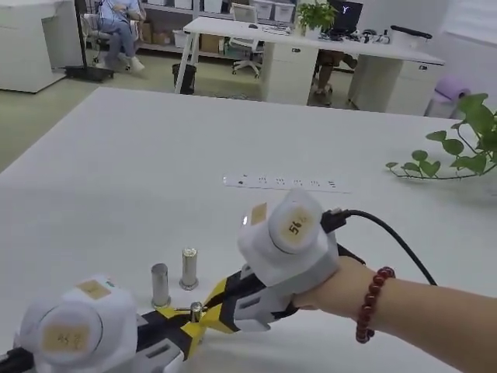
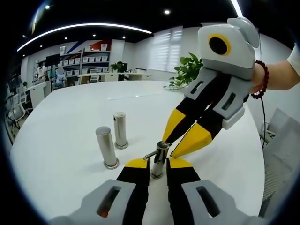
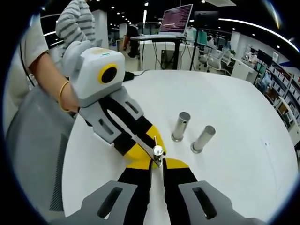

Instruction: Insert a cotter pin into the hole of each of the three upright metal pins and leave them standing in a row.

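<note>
Three smooth, silvery steel pins, plain cylinders on small flared feet, stand on the matte white desk (image 1: 140, 155). The front pin (image 2: 108, 146) and the back pin (image 2: 120, 129) stand free, side by side. The third pin (image 2: 161, 157) is upright just beside them, pinched between the yellow-tipped black fingers of the left gripper (image 2: 158, 165). One thin wire cotter pin (image 2: 150, 153) pokes through its head. The right gripper (image 3: 161, 164) has its fingers pressed together at that head; whether they nip the wire, I can't tell. Its round paper sticker (image 1: 295, 225) reads 56.
</note>
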A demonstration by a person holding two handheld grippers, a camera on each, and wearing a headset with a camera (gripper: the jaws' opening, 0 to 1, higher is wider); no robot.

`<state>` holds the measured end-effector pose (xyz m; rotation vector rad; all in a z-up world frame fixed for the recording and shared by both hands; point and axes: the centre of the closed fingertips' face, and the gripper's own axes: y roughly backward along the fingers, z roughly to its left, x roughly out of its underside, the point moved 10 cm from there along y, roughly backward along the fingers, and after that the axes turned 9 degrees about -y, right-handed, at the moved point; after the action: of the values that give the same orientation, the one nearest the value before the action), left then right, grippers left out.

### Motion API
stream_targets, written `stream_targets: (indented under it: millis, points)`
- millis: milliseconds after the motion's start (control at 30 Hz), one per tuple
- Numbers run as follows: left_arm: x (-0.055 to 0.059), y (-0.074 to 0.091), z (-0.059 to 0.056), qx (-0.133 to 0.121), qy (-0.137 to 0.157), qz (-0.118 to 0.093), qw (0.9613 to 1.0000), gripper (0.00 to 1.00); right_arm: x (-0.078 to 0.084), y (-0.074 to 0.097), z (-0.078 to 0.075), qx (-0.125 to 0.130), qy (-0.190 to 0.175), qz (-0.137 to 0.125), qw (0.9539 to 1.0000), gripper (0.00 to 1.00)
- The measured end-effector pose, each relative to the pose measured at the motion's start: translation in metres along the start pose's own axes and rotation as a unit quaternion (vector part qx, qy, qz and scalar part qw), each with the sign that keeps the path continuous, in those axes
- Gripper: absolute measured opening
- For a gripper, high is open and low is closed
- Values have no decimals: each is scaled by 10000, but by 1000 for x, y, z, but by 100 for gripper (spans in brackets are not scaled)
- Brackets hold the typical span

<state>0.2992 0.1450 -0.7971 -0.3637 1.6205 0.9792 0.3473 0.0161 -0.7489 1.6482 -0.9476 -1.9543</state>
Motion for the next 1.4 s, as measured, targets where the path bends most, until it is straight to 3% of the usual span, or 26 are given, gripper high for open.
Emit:
stream_targets:
  millis: [433,667,967,1167,1400]
  points:
    - [-4,5,2,59,-66,3,10000,25,-6,18,-1,-49,-283,-280,9992,19]
    - [-4,14,-2,148,-299,72,9994,33,-10,29,-8,56,-625,-547,9965,22]
    - [-6,26,-5,186,-340,46,9992,43,-10,29,-22,271,-1121,-940,9889,24]
    - [-11,31,-6,222,-242,-70,9994,49,-10,19,-32,442,-1386,-1245,9815,28]
    - [-14,36,-6,223,-117,-170,9995,57,-13,3,-42,733,-1435,-1469,9759,30]
